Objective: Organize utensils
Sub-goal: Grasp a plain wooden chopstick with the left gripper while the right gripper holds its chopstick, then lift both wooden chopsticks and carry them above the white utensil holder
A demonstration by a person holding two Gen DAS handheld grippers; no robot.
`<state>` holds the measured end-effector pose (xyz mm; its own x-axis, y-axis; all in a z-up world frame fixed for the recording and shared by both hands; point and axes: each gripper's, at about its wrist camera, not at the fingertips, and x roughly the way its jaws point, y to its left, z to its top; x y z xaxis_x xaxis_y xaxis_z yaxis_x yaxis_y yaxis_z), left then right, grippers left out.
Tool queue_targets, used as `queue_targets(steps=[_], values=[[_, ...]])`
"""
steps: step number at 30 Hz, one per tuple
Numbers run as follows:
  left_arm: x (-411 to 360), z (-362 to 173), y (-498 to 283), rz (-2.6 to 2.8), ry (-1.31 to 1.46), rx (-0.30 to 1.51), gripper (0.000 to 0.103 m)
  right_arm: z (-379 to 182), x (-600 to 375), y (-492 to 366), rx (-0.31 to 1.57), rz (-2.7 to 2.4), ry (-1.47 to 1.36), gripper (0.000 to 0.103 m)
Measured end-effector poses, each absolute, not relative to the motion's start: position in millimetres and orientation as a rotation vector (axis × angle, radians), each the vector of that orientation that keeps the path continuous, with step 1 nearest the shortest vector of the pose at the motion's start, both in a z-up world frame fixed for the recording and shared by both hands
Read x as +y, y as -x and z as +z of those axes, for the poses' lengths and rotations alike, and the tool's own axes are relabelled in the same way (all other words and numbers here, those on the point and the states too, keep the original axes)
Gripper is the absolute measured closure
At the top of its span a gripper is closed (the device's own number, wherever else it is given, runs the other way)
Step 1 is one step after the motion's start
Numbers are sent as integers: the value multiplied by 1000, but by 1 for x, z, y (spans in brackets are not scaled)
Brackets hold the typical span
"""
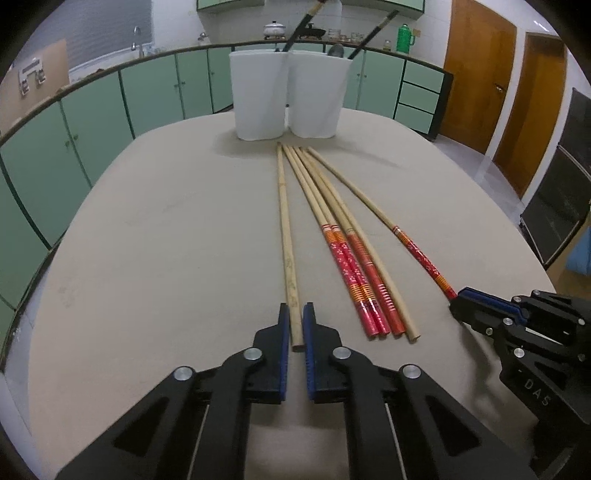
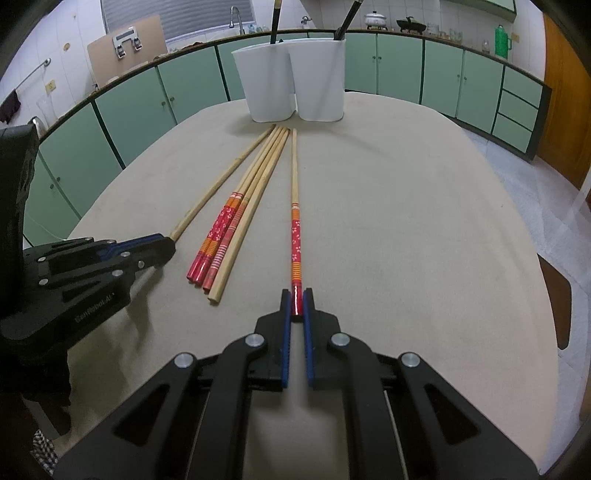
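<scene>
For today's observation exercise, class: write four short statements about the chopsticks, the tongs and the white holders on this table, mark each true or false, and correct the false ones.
1. The left tongs straddle a plain bamboo chopstick. True.
2. The right tongs straddle a plain chopstick too. False: theirs is a red-patterned chopstick.
3. Two white holders stand side by side at the far end of the table. True.
4. Both holders are empty. False: dark-handled utensils stick up out of them.

Both hand-held grippers (image 1: 295,314) (image 2: 297,301) low, jaws nearly closed.
</scene>
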<state>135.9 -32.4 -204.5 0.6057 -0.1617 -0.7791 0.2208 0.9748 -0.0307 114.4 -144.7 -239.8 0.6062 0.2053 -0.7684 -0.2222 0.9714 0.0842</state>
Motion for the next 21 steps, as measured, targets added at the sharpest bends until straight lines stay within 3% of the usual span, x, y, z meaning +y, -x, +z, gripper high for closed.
queue_targets(steps=[10, 21], values=[[-22, -186, -125, -209, -54, 850, 96, -225, -148, -110, 863, 258, 5, 98], [-6, -124, -113, -186, -24, 707, 96, -169, -158, -107, 765, 273, -15, 98]])
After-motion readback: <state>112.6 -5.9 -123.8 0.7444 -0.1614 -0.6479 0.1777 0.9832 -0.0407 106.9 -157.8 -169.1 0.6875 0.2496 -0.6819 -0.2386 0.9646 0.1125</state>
